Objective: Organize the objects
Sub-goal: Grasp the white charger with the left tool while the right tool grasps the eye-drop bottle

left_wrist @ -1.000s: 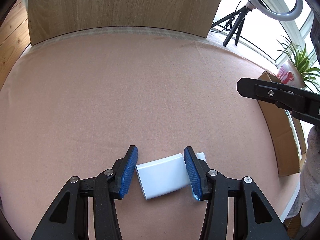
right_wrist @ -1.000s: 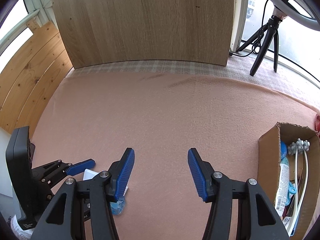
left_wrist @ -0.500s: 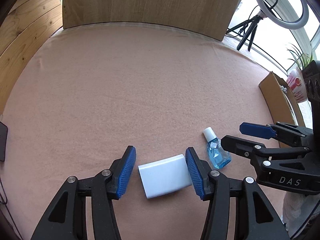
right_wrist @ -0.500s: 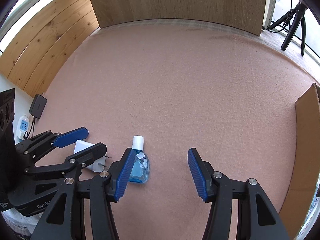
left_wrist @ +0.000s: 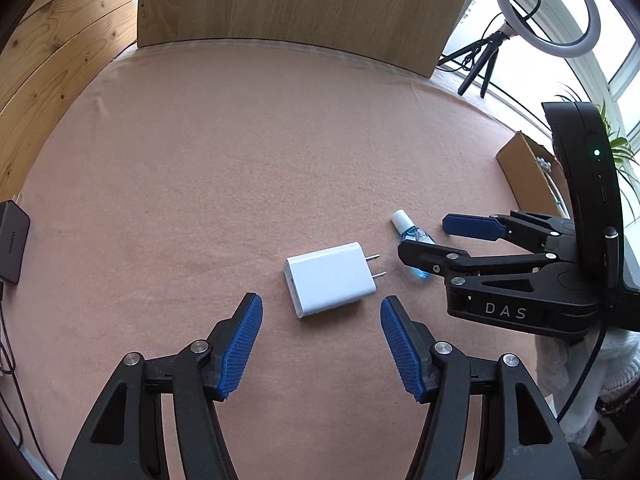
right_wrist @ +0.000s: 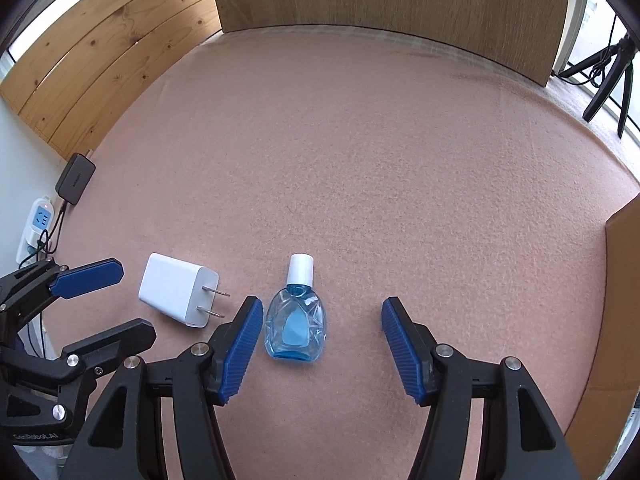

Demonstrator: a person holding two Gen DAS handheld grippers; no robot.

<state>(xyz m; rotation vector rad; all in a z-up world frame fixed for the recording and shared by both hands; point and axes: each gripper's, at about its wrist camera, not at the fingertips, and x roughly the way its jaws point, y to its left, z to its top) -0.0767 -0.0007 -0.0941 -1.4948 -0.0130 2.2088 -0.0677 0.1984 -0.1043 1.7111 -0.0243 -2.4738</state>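
Blue bottle (right_wrist: 295,322) is framed, untouched, between the opening jaws of the right hand-held gripper (right_wrist: 322,344), lying flat on the tabletop (right_wrist: 360,152). Left hand-held gripper (left_wrist: 321,344), also opening and empty, is held just short of the white charger (left_wrist: 330,279). A descent and closure are judged next. The cardboard box (left_wrist: 524,172) interior is partly shown in the left view only

Bright, even daylight fills both fisheye views, coming from windows (left_wrist: 612,60) at the upper right, which are overexposed to near white. The ring light (left_wrist: 547,8) stands silhouetted against that glare. Shadows on the pink cloth (right_wrist: 360,160) are soft and faint. Both pictures are sharp, without motion blur. Straight edges bow strongly toward the rim, and the corners darken to black.
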